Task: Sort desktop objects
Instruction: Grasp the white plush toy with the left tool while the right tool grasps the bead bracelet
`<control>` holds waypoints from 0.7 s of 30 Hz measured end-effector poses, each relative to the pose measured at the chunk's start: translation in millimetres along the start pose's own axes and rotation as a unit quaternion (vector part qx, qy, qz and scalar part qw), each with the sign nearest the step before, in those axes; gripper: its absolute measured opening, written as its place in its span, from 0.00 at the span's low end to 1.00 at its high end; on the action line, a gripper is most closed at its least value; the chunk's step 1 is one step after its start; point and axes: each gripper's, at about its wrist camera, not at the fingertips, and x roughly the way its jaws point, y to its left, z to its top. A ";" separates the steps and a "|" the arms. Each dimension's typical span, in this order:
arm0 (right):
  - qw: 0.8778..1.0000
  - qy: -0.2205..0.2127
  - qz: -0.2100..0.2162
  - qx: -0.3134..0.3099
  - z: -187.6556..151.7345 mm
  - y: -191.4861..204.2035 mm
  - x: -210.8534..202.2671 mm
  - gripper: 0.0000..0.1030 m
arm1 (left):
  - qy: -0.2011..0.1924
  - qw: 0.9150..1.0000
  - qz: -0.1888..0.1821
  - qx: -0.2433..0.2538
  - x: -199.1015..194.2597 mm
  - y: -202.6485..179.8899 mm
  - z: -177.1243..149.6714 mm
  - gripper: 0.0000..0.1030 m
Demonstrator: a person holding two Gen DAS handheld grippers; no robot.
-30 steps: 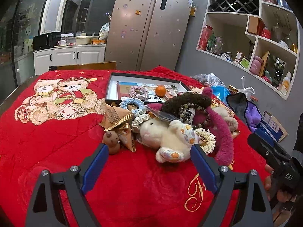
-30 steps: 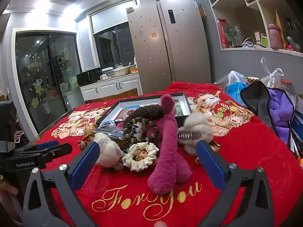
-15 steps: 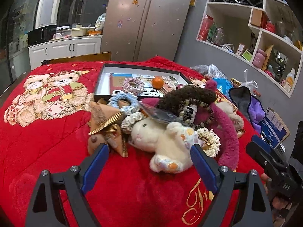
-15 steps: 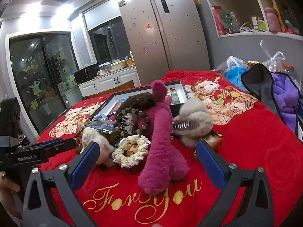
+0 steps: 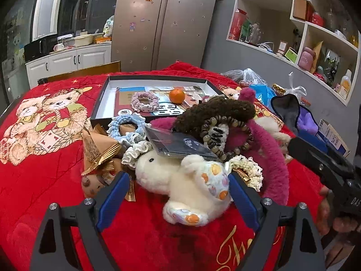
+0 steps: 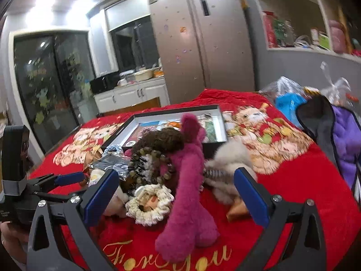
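The cream plush toy (image 5: 191, 187) lies at lower centre of the left view, between the wide-open, empty jaws of the left gripper (image 5: 178, 194). A clean pick would close on its body alone, clear of the plastic case (image 5: 178, 144) and beads (image 5: 225, 135). The right gripper (image 6: 176, 194), equally open and empty, straddles the pink plush (image 6: 189, 180); the tray (image 5: 101, 103) waits at upper centre.

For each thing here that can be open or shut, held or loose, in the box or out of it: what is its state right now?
Left gripper: open, jaws either side of the white plush, holding nothing.
Right gripper: open, empty.
White plush: loose, on the cloth.
Box: open, no lid on it.
Orange: in the box.
Pink scrunchie: in the box.
Blue scrunchie: outside the box.
Bead bracelet: on the pile.
Fridge: doors shut.
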 end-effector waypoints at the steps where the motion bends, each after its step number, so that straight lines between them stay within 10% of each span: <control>1: 1.000 0.005 0.001 -0.008 2.8 3.0 3.3 1.00 | 0.000 1.000 0.003 0.002 1.6 0.0 -0.5 0.95; 21: 0.994 0.055 0.094 -0.010 9.5 11.0 75.8 0.84 | 0.023 0.999 -0.047 -0.015 23.9 10.3 -13.0 1.00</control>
